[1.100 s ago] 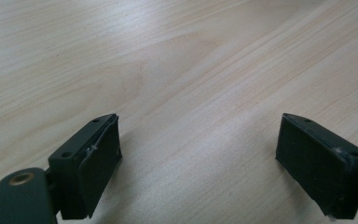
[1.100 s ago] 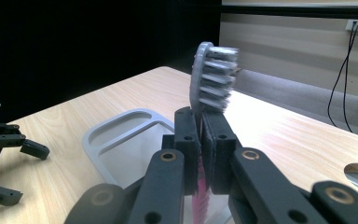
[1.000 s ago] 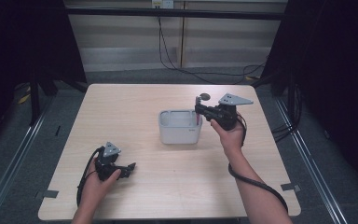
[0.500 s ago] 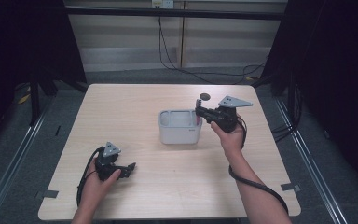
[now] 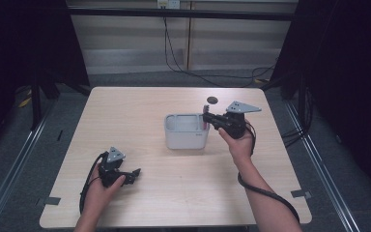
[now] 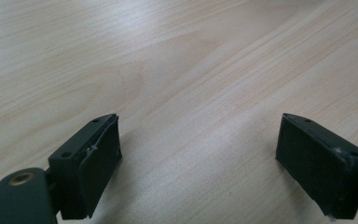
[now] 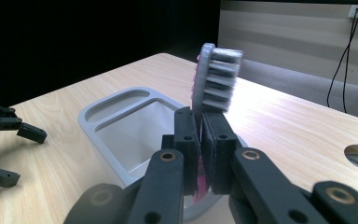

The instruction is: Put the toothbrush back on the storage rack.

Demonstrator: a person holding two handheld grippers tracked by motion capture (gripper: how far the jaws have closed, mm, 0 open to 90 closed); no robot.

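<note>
The toothbrush (image 7: 212,79) stands nearly upright in the right gripper view, its head on top: a grey back with rows of grey and white bristles facing toward 3 o'clock, and a pink handle (image 7: 199,179) running down from it. In the high view the toothbrush (image 5: 205,116) shows as a thin pink and grey stick at the right-hand rim of the organiser.

The right gripper (image 7: 200,140) has its fingers (image 7: 186,135) pressed together on the handle just below the head, pinching it between the two black pads. In the high view the right gripper (image 5: 211,118) is held off the counter at 3 o'clock of the organiser, with its fingers pointing toward 9 o'clock over the rim.

The organiser (image 5: 186,131) is a pale grey, rounded rectangular tub near the middle of the counter (image 5: 140,111); in the right gripper view the organiser (image 7: 121,121) shows a narrow compartment along one side and a large open one beside it, and the brush is above the near edge of the large one.

At 1 o'clock of the tub lies a dark round hole (image 5: 212,100) in the light wooden counter.

The left gripper (image 5: 134,175) rests low at 7 o'clock of the tub, well apart from it; in the left gripper view its fingers (image 6: 91,163) are spread wide over bare wood, with nothing between them.
</note>
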